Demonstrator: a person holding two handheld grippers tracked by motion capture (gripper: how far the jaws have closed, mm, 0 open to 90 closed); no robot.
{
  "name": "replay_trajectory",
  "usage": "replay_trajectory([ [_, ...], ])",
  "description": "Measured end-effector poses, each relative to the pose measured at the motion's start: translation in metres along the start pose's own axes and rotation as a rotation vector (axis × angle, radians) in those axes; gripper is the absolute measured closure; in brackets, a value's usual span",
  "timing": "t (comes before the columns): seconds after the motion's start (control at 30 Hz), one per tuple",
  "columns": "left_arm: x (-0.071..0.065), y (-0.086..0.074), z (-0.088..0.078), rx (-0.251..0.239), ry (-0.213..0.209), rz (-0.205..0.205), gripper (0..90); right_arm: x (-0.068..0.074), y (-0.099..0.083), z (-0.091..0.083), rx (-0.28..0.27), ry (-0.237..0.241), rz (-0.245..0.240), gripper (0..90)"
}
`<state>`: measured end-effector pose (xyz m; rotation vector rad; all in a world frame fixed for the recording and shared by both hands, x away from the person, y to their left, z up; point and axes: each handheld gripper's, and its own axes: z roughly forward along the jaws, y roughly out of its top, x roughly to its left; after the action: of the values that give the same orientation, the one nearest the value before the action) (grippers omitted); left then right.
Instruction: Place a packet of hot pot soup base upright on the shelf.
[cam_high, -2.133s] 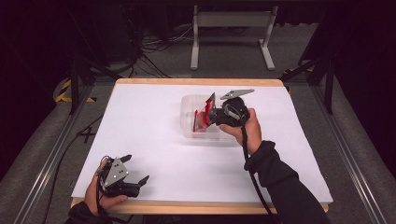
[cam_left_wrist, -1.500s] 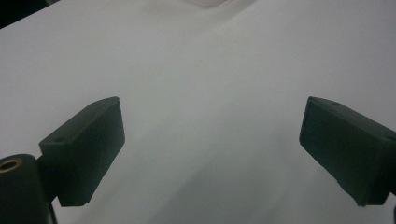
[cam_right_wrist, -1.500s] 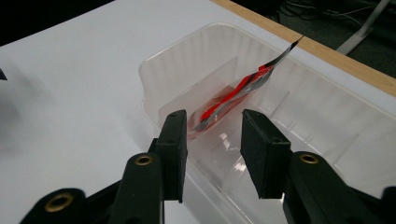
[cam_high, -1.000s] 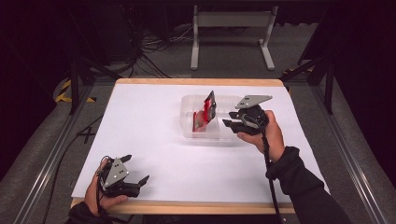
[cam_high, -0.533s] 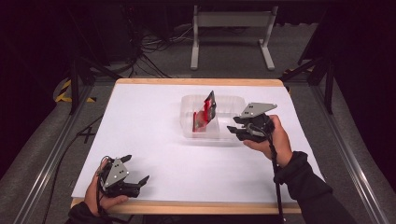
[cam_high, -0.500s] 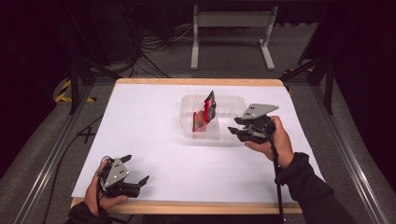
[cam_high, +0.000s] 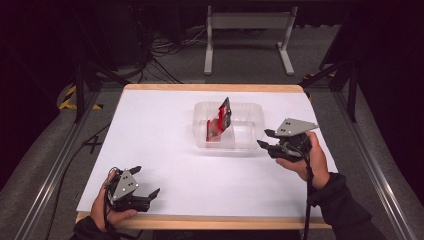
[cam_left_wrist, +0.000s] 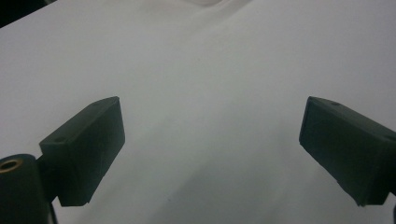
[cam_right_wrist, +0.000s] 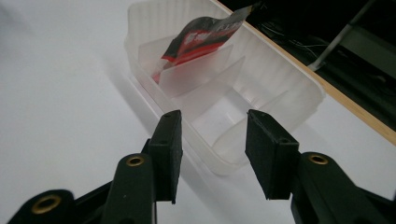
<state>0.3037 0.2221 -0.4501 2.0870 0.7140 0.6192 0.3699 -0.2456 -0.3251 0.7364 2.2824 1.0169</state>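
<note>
A clear plastic tray (cam_high: 252, 106) with dividers stands on the white table, right of centre. A red and black packet (cam_high: 219, 122) leans upright in its left compartment. My right gripper (cam_high: 263, 138) hovers just off the tray's right near corner, pointing at it. Its jaws have just been opening and stand open with nothing between them. In the right gripper view the tray (cam_right_wrist: 299, 81) and packet (cam_right_wrist: 205, 35) lie beyond the right gripper (cam_right_wrist: 214, 122). My left gripper (cam_high: 146, 181) rests open at the near left corner. Bare white table lies under the wide-apart left gripper (cam_left_wrist: 212, 116).
The white table (cam_high: 160, 125) has a wooden edge along its far and near sides. A metal stand (cam_high: 248, 30) and loose cables (cam_high: 165, 45) sit on the dark floor behind it. Rails run along both sides of the table.
My right gripper has drawn back from over the tray, to the right and toward the near side, leaving the packet in the tray. The left gripper has stayed put.
</note>
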Motion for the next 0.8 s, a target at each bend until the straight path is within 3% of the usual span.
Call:
replay_trajectory([
  [0.37,0.000,0.000,0.000,0.000,-0.001,0.003,7.5,-0.005,-0.026,-0.016,0.009,-0.020,-0.025,52.9],
  [0.63,0.000,0.000,0.000,0.001,0.001,0.001,7.6,-0.005,-0.041,-0.020,0.025,-0.047,-0.071,47.2],
  [0.8,0.000,0.000,0.000,0.003,0.001,0.002,7.6,-0.008,-0.052,-0.019,0.033,-0.035,-0.063,43.0],
])
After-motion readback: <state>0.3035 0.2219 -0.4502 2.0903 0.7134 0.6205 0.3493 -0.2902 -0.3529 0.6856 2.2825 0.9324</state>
